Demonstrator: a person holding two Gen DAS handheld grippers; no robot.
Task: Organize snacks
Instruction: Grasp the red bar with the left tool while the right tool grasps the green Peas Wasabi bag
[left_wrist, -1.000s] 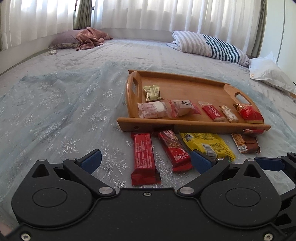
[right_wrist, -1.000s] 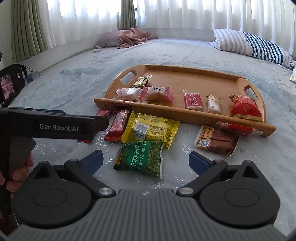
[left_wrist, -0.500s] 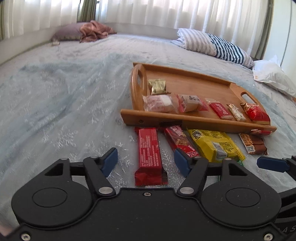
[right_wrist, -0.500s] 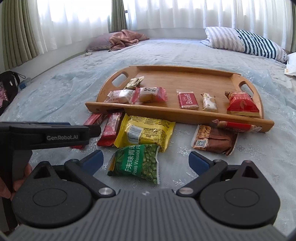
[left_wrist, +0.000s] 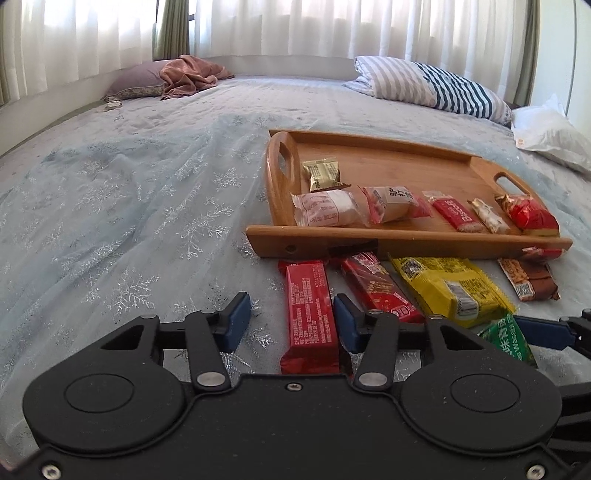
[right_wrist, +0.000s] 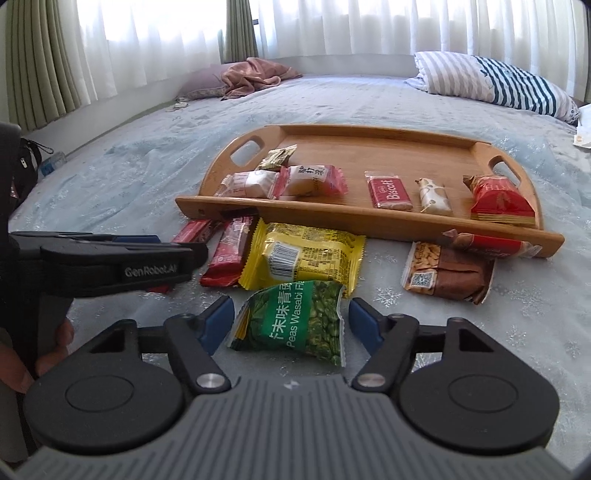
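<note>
1. Bamboo-coloured wood makes up the tray (right_wrist: 373, 151), which sits on a pale blue bedspread (left_wrist: 122, 206) patterned with snowflakes.
2. Along the tray's near edge lie wrapped snacks: a white-wrapped cake (right_wrist: 249, 183), a pink-ended cake (right_wrist: 314, 180), a red Biscoff packet (right_wrist: 389, 191), a small cream-coloured sweet (right_wrist: 436, 195) and a red foil pack (right_wrist: 500, 201). A small gold packet (right_wrist: 277, 158) lies farther in, near the left handle.
3. On the bedspread, just in front of the tray, more snacks wait — a long red bar (left_wrist: 310, 314), a second red bar (left_wrist: 376, 286), a yellow bag (right_wrist: 306, 254) and a brown nut packet (right_wrist: 447, 273). The far ends of the red bars reach under the tray's near edge.
4. The left gripper (left_wrist: 291, 323) has its blue-padded fingers (left_wrist: 236, 317) apart, one on each side of the long red bar; whether the pads touch the wrapper cannot be told.
5. The right gripper (right_wrist: 291, 325) is likewise spread, its fingers (right_wrist: 364, 325) flanking a green wasabi pea bag (right_wrist: 295, 321) that lies on the bedspread, overlapping the yellow bag's near edge — a small gap shows at each side.
6. At the far side of the bed rest a striped pillow (right_wrist: 495, 83) and a crumpled pink blanket (right_wrist: 255, 75).
</note>
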